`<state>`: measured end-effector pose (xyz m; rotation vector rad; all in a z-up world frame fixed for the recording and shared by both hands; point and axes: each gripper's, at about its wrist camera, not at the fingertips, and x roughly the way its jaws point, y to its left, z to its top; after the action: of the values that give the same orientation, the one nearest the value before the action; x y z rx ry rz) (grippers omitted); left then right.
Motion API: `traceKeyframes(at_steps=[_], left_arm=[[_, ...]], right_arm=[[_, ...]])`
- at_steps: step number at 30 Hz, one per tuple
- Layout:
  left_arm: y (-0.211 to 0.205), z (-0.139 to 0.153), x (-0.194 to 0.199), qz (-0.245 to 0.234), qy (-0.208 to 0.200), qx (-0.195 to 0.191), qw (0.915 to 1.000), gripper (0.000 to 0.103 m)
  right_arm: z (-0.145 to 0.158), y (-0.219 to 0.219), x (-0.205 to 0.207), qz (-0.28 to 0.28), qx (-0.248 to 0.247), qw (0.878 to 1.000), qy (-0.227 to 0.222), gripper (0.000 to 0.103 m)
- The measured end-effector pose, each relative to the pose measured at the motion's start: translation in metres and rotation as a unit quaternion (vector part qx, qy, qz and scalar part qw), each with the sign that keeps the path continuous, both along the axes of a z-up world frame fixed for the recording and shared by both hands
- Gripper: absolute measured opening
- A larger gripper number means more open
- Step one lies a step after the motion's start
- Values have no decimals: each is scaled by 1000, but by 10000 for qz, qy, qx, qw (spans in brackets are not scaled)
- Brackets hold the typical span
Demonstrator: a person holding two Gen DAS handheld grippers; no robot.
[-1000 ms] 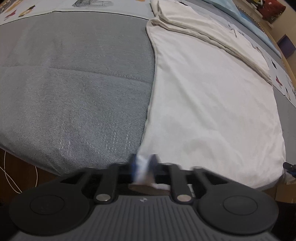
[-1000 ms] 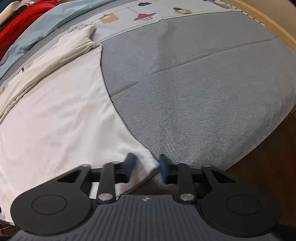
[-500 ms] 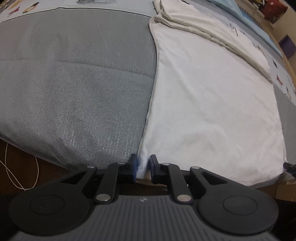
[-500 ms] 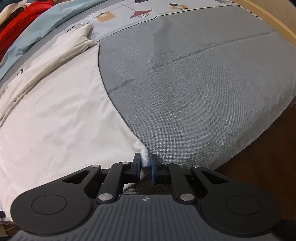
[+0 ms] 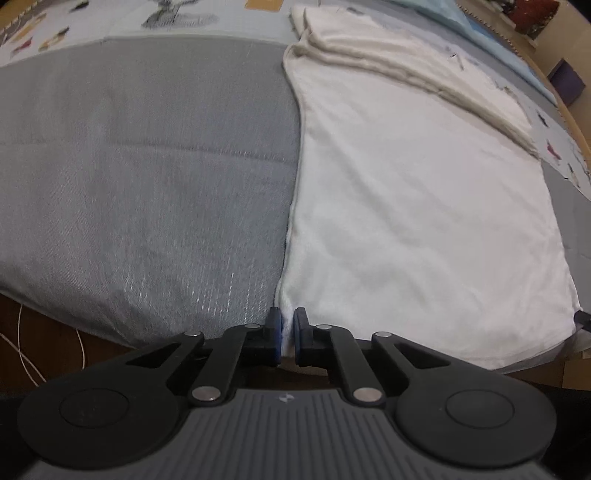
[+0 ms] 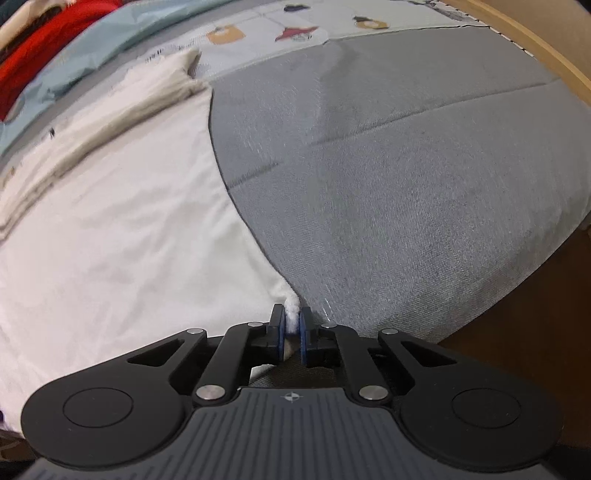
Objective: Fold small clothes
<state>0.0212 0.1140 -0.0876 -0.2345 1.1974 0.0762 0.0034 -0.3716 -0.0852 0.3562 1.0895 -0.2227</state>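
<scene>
A white garment (image 5: 406,206) lies flat on the grey bed cover (image 5: 147,177), its far part folded into a thick band. It also shows in the right wrist view (image 6: 122,229). My left gripper (image 5: 287,334) is shut on the garment's near left corner at the bed's front edge. My right gripper (image 6: 292,332) is shut on the garment's near right corner, a bunch of white cloth showing between its blue pads.
The bed cover (image 6: 406,192) drops off at the front edge onto dark floor. A white cable (image 5: 33,354) lies on the floor at left. Printed bedding (image 6: 295,33) and a red cloth (image 6: 48,40) lie at the back. A wooden bed frame (image 6: 535,48) runs along the right.
Both grippers have closed onto the garment's near corners. The right one was open one second ago, and both views have lifted slightly.
</scene>
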Motion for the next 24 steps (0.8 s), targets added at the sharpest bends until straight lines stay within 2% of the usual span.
traceKeyframes(at_steps=[8, 13, 18, 24], left_arm=[[-7, 57, -20, -230, -1086, -45, 9938, 6], [-6, 107, -38, -301, -1696, -154, 9849, 5], [3, 160, -72, -360, -2162, -305, 9752, 5], [18, 204, -133, -285, -2418, -550, 9683, 5]], right_arm=[[53, -6, -13, 48, 454, 9938, -1017, 6], [103, -15, -30, 101, 824, 9807, -1772, 6], [150, -29, -67, 100, 1104, 9644, -2402, 6], [184, -47, -134, -109, 1250, 9529, -2760, 6]])
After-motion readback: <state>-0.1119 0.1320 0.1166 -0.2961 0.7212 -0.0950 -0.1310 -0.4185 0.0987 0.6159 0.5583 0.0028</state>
